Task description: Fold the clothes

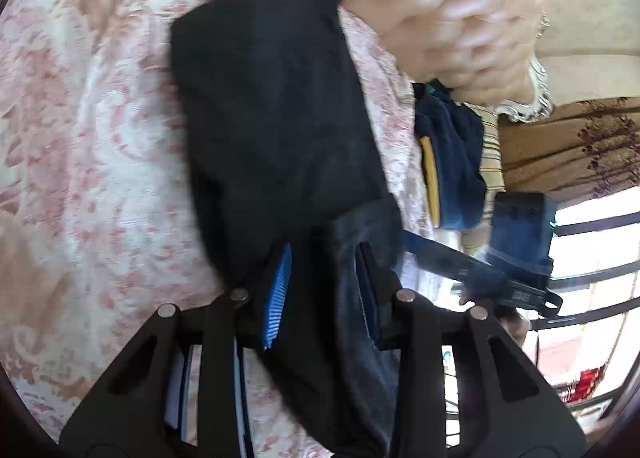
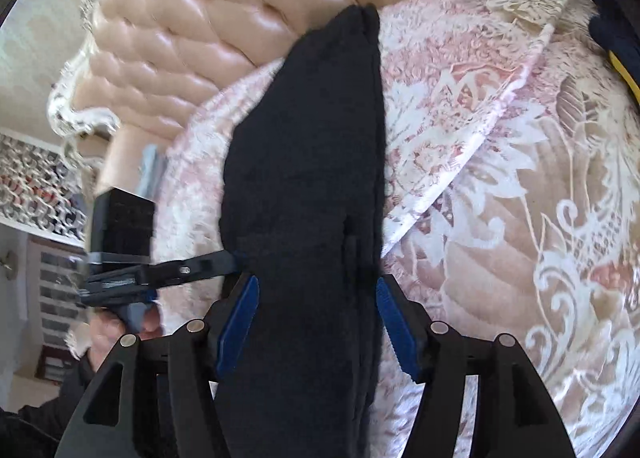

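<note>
A: Bedroom setting. Bed (image 2: 500,185) covered by a pink and cream floral bedspread (image 1: 100,137); tufted peach headboard (image 2: 192,29) behind it, barred window (image 1: 592,250) off to one side.

B: Task item?

A: Black garment (image 1: 272,117), folded long and narrow, lying on the bedspread and running from both grippers toward the headboard. Near end is bunched up between the fingers.

B: Anything else on the bed?

A: Pile of navy clothing with a yellow stripe (image 1: 448,161) at the bed's edge, apart from the black piece.

B: Left gripper (image 1: 324,290)?

A: Cloth fills the gap between its blue pads; clamped on the garment's near end.

B: Right gripper (image 2: 316,322)?

A: Garment passes between the fingers, but the blue pads stand off from the fabric on both sides. Looks released, jaws spread.

B: Both visible to each other?

A: Yes, each camera catches the other gripper alongside, with a hand (image 2: 116,330) gripping the left handle.
</note>
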A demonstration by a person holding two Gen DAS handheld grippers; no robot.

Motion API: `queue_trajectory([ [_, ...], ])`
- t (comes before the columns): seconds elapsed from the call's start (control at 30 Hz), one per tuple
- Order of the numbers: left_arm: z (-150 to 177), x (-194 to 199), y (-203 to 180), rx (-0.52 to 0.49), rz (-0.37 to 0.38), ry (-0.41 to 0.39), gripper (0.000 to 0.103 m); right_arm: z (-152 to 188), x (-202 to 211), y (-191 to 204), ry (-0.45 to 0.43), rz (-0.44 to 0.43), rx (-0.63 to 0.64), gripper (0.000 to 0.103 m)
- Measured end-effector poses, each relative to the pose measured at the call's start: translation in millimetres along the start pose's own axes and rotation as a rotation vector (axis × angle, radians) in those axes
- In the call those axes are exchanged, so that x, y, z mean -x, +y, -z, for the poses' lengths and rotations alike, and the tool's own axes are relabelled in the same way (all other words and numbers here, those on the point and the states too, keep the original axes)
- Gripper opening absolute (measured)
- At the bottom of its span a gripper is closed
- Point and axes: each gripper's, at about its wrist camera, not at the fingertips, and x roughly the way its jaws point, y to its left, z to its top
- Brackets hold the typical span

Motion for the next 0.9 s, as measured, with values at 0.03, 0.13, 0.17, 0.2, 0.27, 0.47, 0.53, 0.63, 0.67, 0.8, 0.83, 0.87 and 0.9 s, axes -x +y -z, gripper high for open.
queue_trajectory([
  [0.03, -1, -2, -4, -0.014, -0.006, 0.004, 0.037, -2, -3, 0, 0.010, 0.005, 0.005, 0.063],
  [0.13, -1, -12, -8, -0.029, -0.028, 0.033, 0.037, -8, -11, 1, 0.040, 0.020, 0.019, 0.062],
  [0.17, -2, -14, -9, -0.035, -0.035, 0.035, 0.036, -10, -14, 1, 0.050, 0.025, 0.023, 0.061],
  [0.2, -3, -15, -10, -0.041, -0.042, 0.037, 0.036, -11, -16, 0, 0.056, 0.032, 0.025, 0.061],
  [0.27, -4, -17, -12, -0.052, -0.055, 0.040, 0.027, -11, -21, -1, 0.067, 0.050, 0.035, 0.048],
  [0.47, -7, -5, -18, -0.099, -0.043, 0.018, 0.012, -9, -20, -5, 0.060, 0.073, 0.034, 0.013],
  [0.53, -7, 4, -25, -0.122, -0.030, 0.005, 0.012, -9, -14, 3, 0.042, 0.079, 0.056, 0.012],
  [0.63, -13, 13, -37, -0.157, -0.025, -0.018, 0.012, -11, -2, 16, 0.015, 0.085, 0.082, 0.012],
  [0.67, -18, 14, -39, -0.160, -0.026, -0.026, 0.012, -13, 0, 20, 0.009, 0.085, 0.095, 0.012],
  [0.8, -35, 17, -41, -0.159, -0.029, -0.049, 0.012, -29, 0, 32, -0.007, 0.080, 0.113, 0.012],
  [0.83, -38, 18, -41, -0.159, -0.028, -0.051, 0.012, -33, -2, 32, -0.007, 0.083, 0.108, 0.012],
  [0.87, -41, 18, -40, -0.159, -0.026, -0.053, 0.012, -37, -4, 31, -0.005, 0.087, 0.100, 0.012],
  [0.9, -44, 16, -39, -0.163, -0.034, -0.056, 0.012, -40, -5, 31, -0.004, 0.091, 0.095, 0.012],
])
